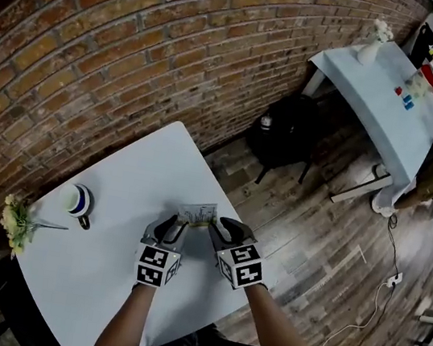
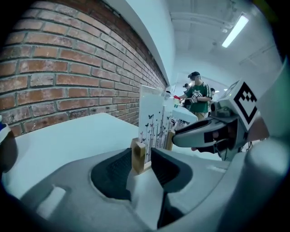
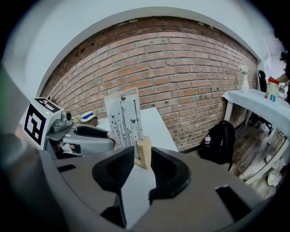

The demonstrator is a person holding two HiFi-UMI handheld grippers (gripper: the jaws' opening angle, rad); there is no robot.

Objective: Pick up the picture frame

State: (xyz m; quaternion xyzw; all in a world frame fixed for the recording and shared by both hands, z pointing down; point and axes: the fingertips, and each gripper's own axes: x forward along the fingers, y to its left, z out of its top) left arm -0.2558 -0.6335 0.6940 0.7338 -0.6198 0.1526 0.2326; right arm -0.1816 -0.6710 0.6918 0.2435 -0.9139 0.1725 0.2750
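The picture frame (image 1: 198,214) is a clear upright panel printed with butterflies and stems, standing on two small wooden foot blocks on the white table (image 1: 103,272). My left gripper (image 1: 175,225) is at its left end and my right gripper (image 1: 224,228) at its right end. In the left gripper view the frame (image 2: 154,122) has its near wooden foot (image 2: 138,156) between my open left gripper's (image 2: 141,159) tips, with a gap beside it. In the right gripper view the frame (image 3: 123,118) has its other foot (image 3: 145,156) between my open right gripper's (image 3: 142,162) tips.
A blue-and-white mug (image 1: 77,201) and a bunch of flowers (image 1: 17,222) lie on the table's left. A brick wall (image 1: 138,50) runs behind. A black backpack (image 1: 284,134) stands on the wooden floor. A second white table (image 1: 383,97) and people are at far right.
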